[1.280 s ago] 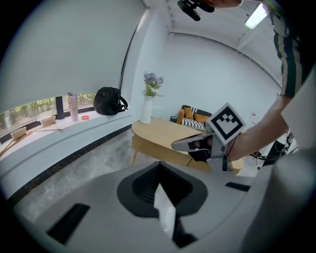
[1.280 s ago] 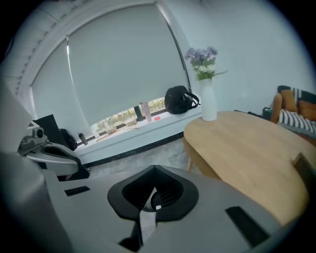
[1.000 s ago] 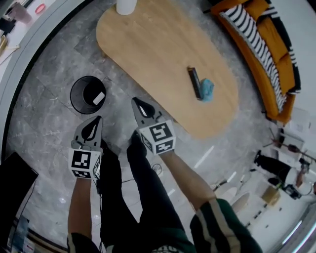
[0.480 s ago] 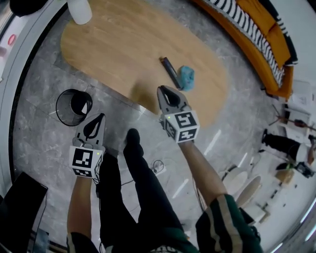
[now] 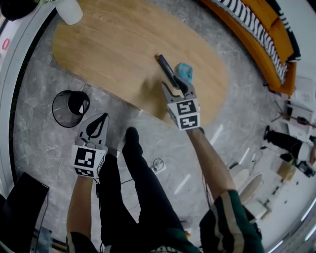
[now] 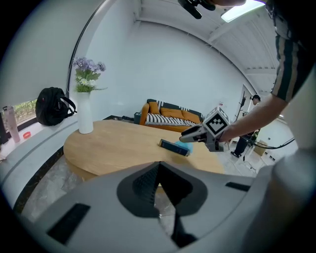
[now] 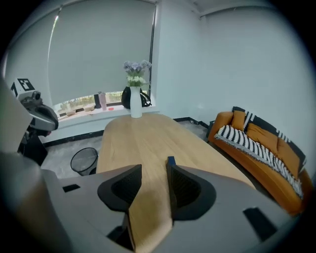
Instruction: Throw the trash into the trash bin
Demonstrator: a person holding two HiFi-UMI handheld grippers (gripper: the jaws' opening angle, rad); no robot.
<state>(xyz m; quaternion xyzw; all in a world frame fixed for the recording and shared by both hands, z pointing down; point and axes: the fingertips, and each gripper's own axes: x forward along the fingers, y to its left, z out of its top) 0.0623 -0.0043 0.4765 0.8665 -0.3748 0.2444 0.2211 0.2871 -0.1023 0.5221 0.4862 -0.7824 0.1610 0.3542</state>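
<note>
A crumpled blue wad (image 5: 185,70) lies on the oval wooden table (image 5: 113,44) beside a dark slim box (image 5: 165,66). My right gripper (image 5: 174,85) reaches over the table's near edge, its tips just short of both. Its jaws have just been opening and now stand open with only bare wood between them (image 7: 150,170); the box's end (image 7: 171,161) shows past the right jaw. The black mesh trash bin (image 5: 63,109) stands on the floor left of the table with a white piece (image 5: 81,105) inside. My left gripper (image 5: 100,118) hangs over the floor beside the bin, shut and empty (image 6: 159,165).
A white vase (image 5: 69,10) with flowers stands at the table's far end. An orange sofa (image 5: 266,44) with a striped throw runs along the far right. The person's legs (image 5: 140,188) stand between the grippers. A black backpack (image 6: 52,106) rests on the window ledge.
My right gripper has travelled from near the bin out over the table to the box and blue wad, and its jaws have parted. The left gripper has stayed shut near the bin.
</note>
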